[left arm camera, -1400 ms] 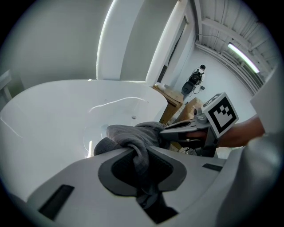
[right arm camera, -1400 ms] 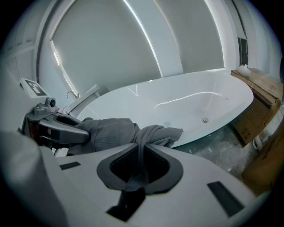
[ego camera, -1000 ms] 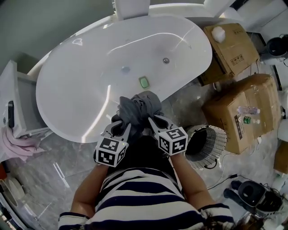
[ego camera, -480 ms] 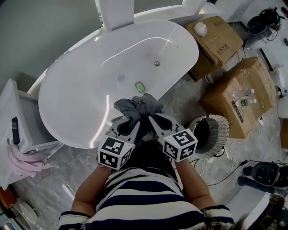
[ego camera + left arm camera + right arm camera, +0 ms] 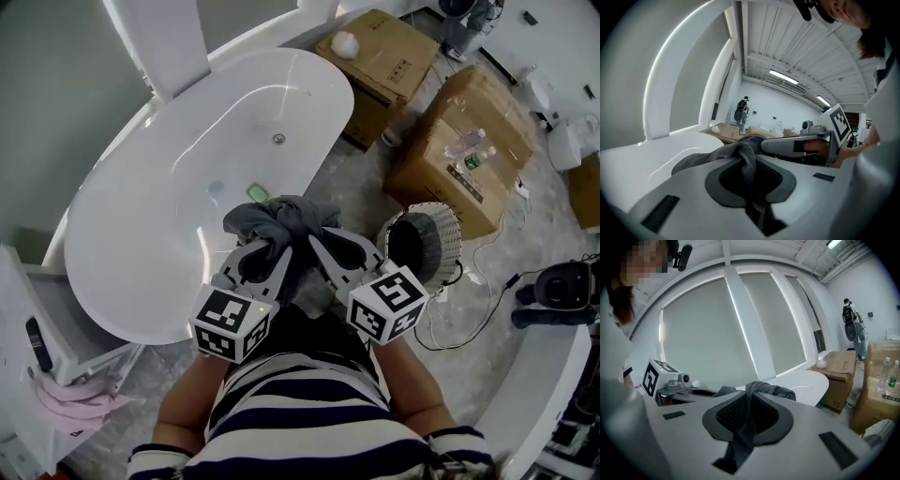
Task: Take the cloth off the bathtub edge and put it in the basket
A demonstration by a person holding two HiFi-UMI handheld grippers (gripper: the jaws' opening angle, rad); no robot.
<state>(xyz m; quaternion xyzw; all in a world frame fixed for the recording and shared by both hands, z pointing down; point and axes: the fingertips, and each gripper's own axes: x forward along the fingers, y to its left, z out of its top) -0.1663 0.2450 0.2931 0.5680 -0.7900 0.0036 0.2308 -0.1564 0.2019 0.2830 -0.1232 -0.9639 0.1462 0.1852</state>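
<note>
A grey cloth (image 5: 281,220) hangs bunched between my two grippers, lifted above the white bathtub's (image 5: 141,253) near edge. My left gripper (image 5: 269,246) is shut on the cloth's left part; in the left gripper view the cloth (image 5: 740,154) runs down between the closed jaws. My right gripper (image 5: 317,241) is shut on its right part, and the right gripper view shows a fold of the cloth (image 5: 749,420) pinched in the jaws. The round wire basket (image 5: 424,240) stands on the floor to the right of my right gripper.
Cardboard boxes (image 5: 459,150) stand beyond the basket, another box (image 5: 380,56) by the tub's far end. A small green item (image 5: 258,193) lies in the tub near the cloth. A white cabinet with a pink towel (image 5: 75,403) is at the left. Cables cross the floor at the right.
The view has swung toward the right; tub and boxes shifted in frame and the basket is closer to my right gripper. Both grippers still hold the cloth.
</note>
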